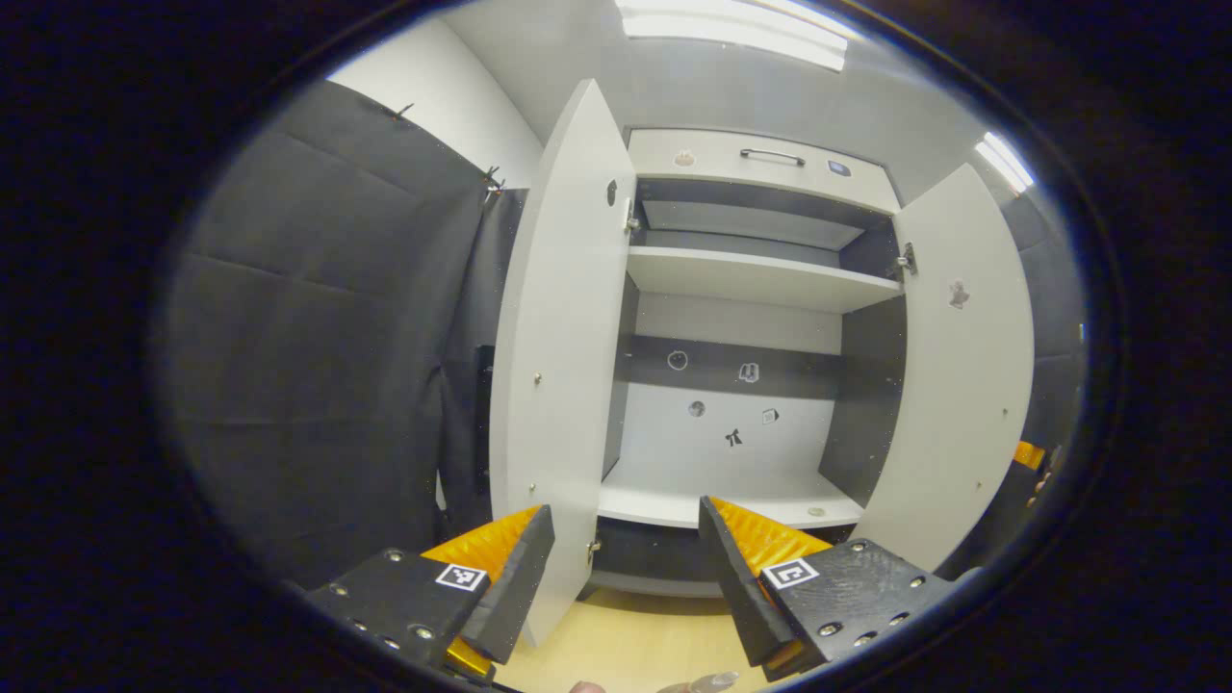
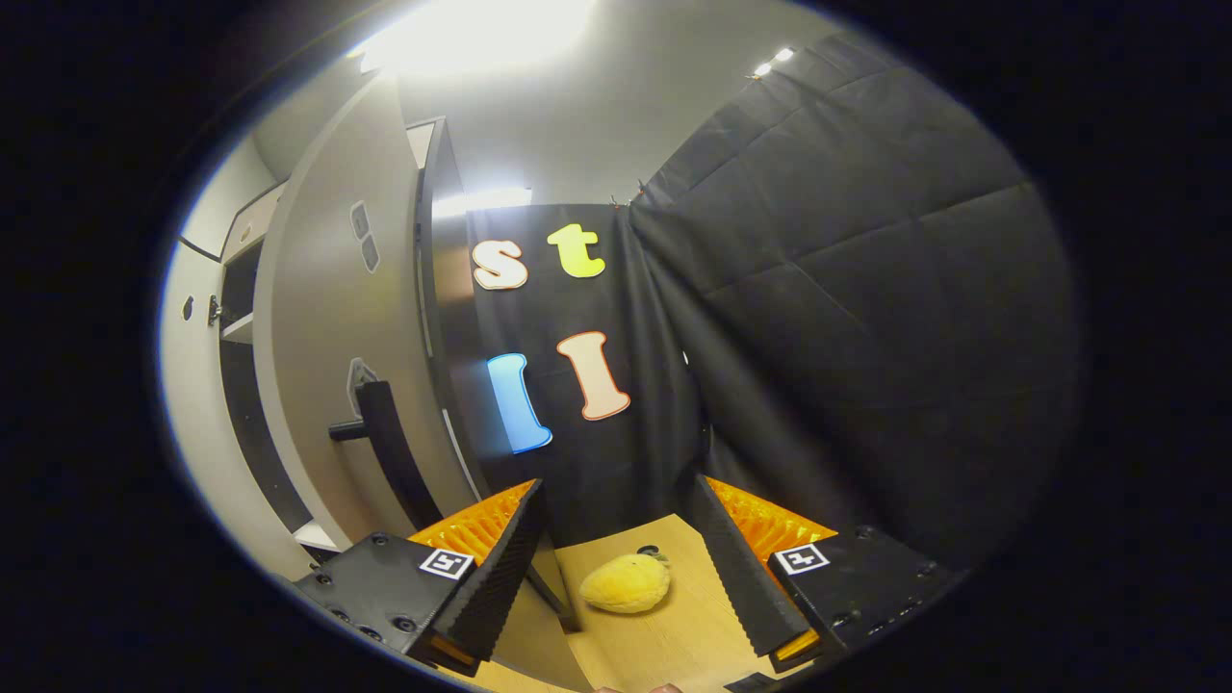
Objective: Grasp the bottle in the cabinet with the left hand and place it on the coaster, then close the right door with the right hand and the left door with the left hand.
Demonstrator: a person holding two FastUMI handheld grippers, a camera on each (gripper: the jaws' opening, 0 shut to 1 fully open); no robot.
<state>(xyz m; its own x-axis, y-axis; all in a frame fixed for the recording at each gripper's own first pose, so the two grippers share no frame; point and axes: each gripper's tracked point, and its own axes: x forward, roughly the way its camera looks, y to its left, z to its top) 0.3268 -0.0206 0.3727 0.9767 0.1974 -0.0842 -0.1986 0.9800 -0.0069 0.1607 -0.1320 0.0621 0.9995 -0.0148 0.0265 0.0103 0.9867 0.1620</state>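
The cabinet [image 1: 741,279] stands in front of me with both doors swung wide and bare shelves inside. Its left door [image 1: 558,366] is edge-on just beyond my left gripper [image 1: 626,539], which is open and holds nothing. The right door [image 1: 962,385] hangs open on the far side. In the right gripper view that right door [image 2: 327,366] shows its outer face with a black handle [image 2: 385,443], just left of my open, empty right gripper [image 2: 616,520]. A small grey rounded thing [image 1: 712,681] peeks in at the bottom edge of the left gripper view; I cannot tell what it is.
A yellow plush toy [image 2: 626,584] lies on the wooden tabletop [image 2: 674,645] between the right gripper's fingers, farther off. Black cloth wall [image 2: 866,337] closes the right side and also the left [image 1: 327,366]. A small round mark [image 1: 816,511] sits on the lower shelf.
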